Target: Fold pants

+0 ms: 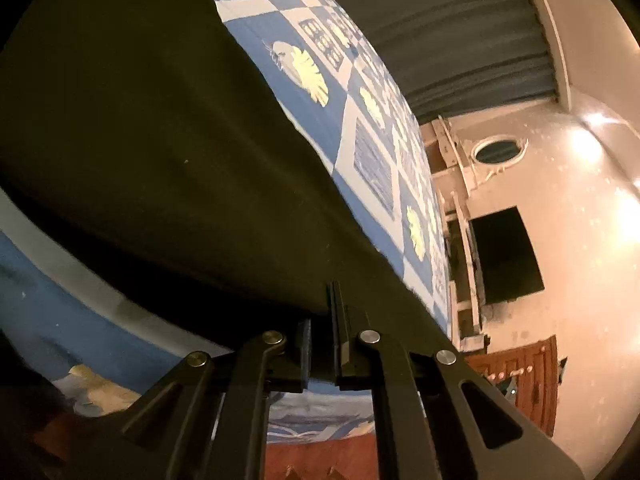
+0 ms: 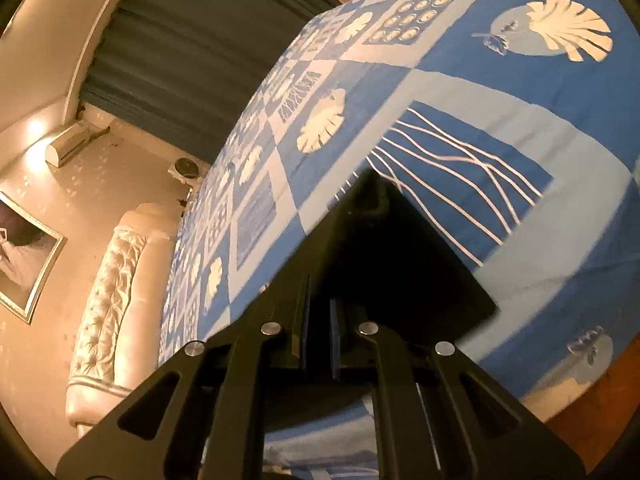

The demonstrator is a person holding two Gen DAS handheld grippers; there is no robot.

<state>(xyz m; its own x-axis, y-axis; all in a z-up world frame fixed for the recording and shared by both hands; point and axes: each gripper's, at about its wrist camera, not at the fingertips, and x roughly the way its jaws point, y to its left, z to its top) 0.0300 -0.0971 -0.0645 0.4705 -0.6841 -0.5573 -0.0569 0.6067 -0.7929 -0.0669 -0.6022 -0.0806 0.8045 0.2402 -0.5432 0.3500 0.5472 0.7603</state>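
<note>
Early days: left gripper (image 1: 320, 320) and right gripper (image 2: 318, 312) both clamped on the dark pants (image 1: 140, 140), lower centre, fold not made yet.

1. I see the dark pants (image 1: 152, 152) spread over the near bedspread (image 1: 360, 128), blocking low passes there.
2. Far across the bedspread, I find open patterned surface.
3. On the far left, the tufted headboard (image 2: 108, 292) walls off that side.

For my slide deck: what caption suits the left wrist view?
Left hand-held gripper shut on the edge of dark pants over a blue shell-patterned bedspread.
</note>
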